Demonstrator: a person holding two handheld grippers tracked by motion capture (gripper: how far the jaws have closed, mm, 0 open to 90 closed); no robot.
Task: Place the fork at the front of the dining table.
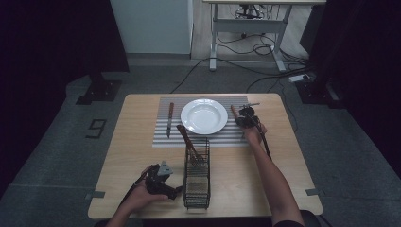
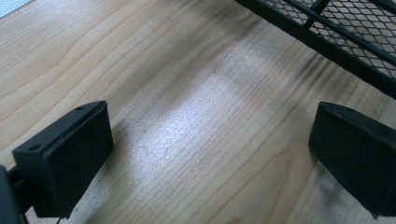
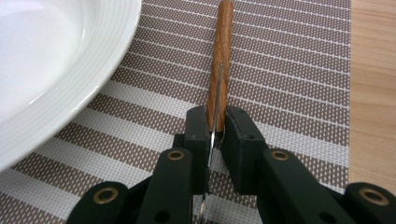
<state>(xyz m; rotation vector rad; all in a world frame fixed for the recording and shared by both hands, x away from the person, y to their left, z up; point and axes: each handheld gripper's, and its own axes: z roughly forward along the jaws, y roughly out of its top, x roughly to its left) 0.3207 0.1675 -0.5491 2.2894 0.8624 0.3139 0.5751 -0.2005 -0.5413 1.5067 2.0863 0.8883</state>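
while closed tight on a thin metal part, right gripper [image 3: 217, 123] pinching the wooden-handled utensil [image 3: 223, 56] on its edge, handle pointing away. held low over the striped mat [image 3: 289, 70], just beside the white plate [image 3: 70, 70], on its right side. probably a knife, but hard to tell from this edge-on view. left gripper [image 1: 177, 190] wide open, nothing between the jaws, resting on the table [image 1: 137, 156] close to the wire basket [image 1: 196, 179].

possible trouble from here:
- may twist or slip out of the pads, because of the narrow smooth metal in the grip and the long handle far out.
- may knock the plate rim if swung toward it.
- may drag or wrinkle the mat if pressed down and pushed.

counted: one plate, one mat, one basket, two grippers, three wooden-handled utensils: the held one, a second utensil [image 1: 170, 118] on the mat left of the plate, a third utensil [image 1: 185, 137] leaning in the basket.
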